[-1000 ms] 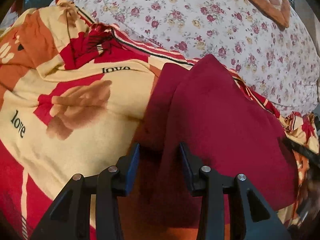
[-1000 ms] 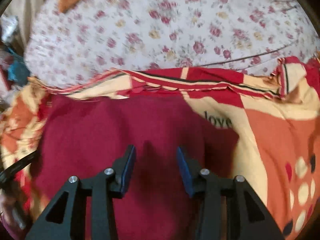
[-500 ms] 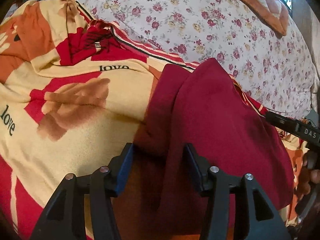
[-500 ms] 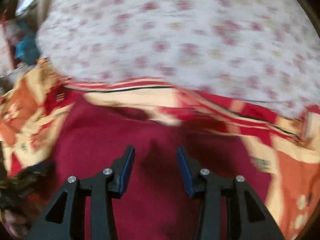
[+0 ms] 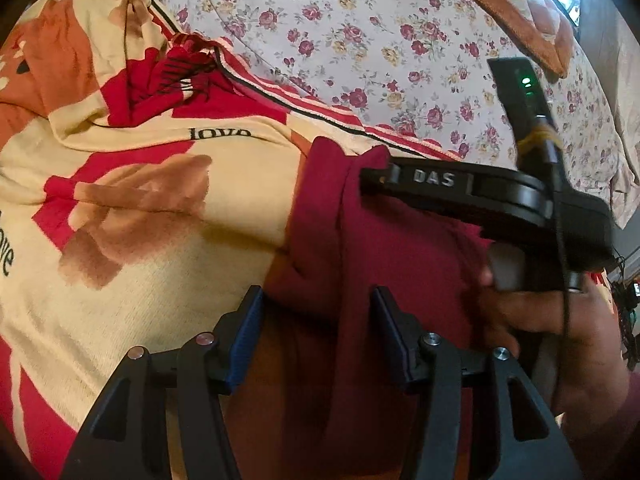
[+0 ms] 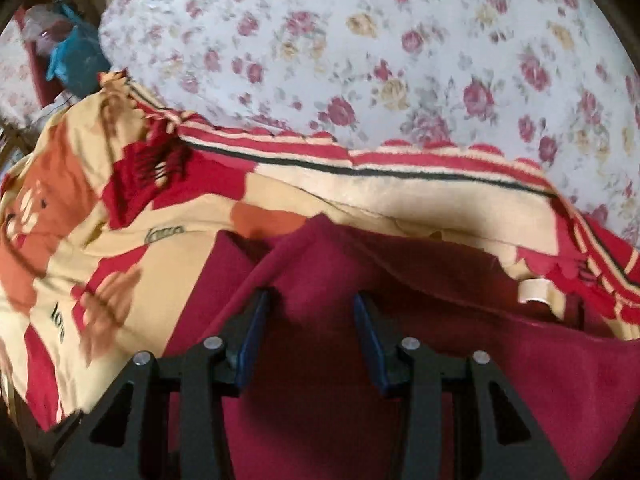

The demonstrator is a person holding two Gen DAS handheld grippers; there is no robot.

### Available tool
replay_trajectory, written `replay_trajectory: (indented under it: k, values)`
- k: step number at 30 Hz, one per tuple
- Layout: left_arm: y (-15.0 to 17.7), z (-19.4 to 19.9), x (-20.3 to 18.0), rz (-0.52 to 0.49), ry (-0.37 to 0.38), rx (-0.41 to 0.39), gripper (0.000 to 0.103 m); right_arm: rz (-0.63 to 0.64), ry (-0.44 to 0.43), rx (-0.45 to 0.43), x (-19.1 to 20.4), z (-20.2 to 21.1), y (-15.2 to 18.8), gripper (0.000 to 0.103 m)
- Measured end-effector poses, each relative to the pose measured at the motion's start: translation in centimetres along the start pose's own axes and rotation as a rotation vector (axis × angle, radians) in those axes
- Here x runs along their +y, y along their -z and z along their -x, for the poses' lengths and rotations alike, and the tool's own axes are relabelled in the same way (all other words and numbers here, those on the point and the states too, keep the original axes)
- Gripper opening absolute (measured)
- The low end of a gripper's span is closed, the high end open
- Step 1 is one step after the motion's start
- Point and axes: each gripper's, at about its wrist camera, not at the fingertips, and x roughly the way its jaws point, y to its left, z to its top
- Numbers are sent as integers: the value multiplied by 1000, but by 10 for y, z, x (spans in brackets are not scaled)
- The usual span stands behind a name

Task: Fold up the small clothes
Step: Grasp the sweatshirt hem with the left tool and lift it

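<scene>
— Where is the garment?

— The dark red garment lies bunched on the patterned blanket on the bed, with the flowered sheet beyond it at twelve o'clock. My left tongs hover over its near part, jaws apart, nothing between them. My right tongs are spread too, empty, low over the cloth; in the left view they reach in from three o'clock toward the far edge.

— How will it handle?

— I judge it soft, light and limp, a fleecy knit that sags and drags the blanket if pinched too deep. There is a raised fold running from six toward twelve o'clock.

— Where do I take hold?

— I'd pinch a single layer at the far edge near the pointed corner, and the near hem with the left, then lift it flat.
</scene>
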Motion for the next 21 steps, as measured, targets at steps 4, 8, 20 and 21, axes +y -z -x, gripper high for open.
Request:
replay_trajectory:
  k: [4, 8, 20, 21]
  values:
    - [-2, 2, 4, 23, 27, 4, 34, -29, -6, -13, -3, -5, -1, 58]
    - [-4, 6, 15, 94, 90, 13, 34, -96, -54, -7, -12, 17, -4, 58]
    - [-1, 8, 14, 77, 90, 11, 35, 102, 28, 117, 49, -7, -4, 86]
    - [-1, 8, 14, 76, 91, 11, 36, 105, 28, 108, 47, -7, -4, 83]
